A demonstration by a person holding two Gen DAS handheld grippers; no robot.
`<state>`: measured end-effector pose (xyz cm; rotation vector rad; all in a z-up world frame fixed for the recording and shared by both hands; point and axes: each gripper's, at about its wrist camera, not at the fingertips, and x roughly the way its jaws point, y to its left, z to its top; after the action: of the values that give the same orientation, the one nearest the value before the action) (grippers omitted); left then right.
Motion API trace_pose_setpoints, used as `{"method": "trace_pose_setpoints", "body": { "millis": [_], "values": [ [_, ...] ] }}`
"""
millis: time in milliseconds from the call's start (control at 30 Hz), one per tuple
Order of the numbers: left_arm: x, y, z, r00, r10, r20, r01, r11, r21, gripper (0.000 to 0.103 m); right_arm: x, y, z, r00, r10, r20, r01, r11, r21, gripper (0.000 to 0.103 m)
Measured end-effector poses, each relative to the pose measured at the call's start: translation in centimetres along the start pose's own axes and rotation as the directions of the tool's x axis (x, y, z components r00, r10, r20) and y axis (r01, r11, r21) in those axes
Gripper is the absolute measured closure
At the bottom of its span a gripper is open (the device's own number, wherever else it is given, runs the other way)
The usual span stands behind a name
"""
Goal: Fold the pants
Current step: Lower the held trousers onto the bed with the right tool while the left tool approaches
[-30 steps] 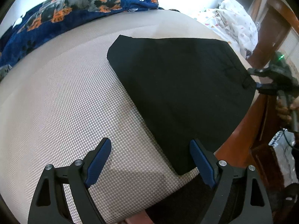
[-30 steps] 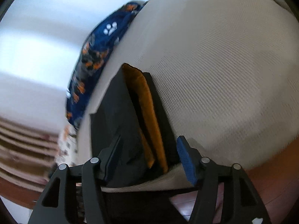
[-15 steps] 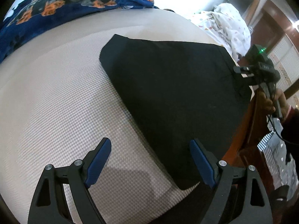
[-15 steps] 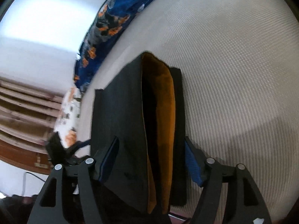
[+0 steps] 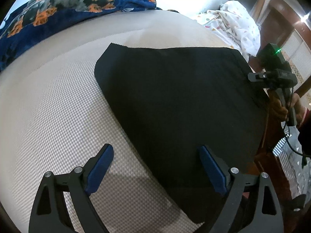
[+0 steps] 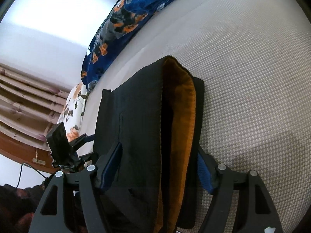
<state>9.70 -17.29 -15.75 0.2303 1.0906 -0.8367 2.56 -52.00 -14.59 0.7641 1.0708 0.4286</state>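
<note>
Black pants point(image 5: 175, 104) lie folded flat on a beige woven bed surface point(image 5: 48, 116). In the right wrist view the pants point(image 6: 136, 126) show an orange lining point(image 6: 180, 136) at the open waist. My left gripper point(image 5: 155, 167) is open, its jaws straddling the near edge of the pants. My right gripper point(image 6: 155, 167) is open, with the waist end lying between its jaws. The right gripper also shows in the left wrist view point(image 5: 272, 75) at the far right edge of the pants. The left gripper shows in the right wrist view point(image 6: 64, 145).
A navy blanket with a dog print point(image 5: 58, 5) lies along the far side of the bed. A white patterned cloth point(image 5: 237, 23) is bunched at the far right. A wooden bed frame point(image 5: 264, 155) runs along the right edge. Curtains point(image 6: 23, 101) hang beyond.
The left gripper has moved forward over the near edge of the pants. The right gripper has tilted and closed in on the waist end, which now lies between its jaws.
</note>
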Motion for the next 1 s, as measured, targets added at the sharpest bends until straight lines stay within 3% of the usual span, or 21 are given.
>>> {"method": "trace_pose_setpoints", "body": {
  "millis": [300, 567, 833, 1000],
  "values": [
    [0.6, -0.1, 0.5, 1.000, 0.019, 0.008, -0.020, 0.999, 0.036, 0.008, -0.9, -1.5, -0.3, 0.998, 0.047, -0.046, -0.045, 0.998, 0.040, 0.037],
    [0.7, -0.2, 0.3, 0.999, 0.024, 0.021, -0.025, 0.999, 0.046, 0.004, -0.5, -1.0, -0.2, 0.994, 0.062, -0.092, -0.061, 0.998, 0.018, 0.033],
    [0.7, -0.4, 0.4, 1.000, -0.014, 0.008, 0.013, 0.998, 0.068, 0.004, -0.3, -1.1, -0.6, 0.988, 0.132, -0.083, -0.131, 0.991, 0.018, 0.033],
    [0.6, -0.1, 0.4, 0.997, -0.069, -0.021, 0.070, 0.996, 0.060, 0.004, -0.2, -1.5, -0.2, 0.982, 0.123, -0.142, -0.120, 0.992, 0.033, 0.037]
  ]
}}
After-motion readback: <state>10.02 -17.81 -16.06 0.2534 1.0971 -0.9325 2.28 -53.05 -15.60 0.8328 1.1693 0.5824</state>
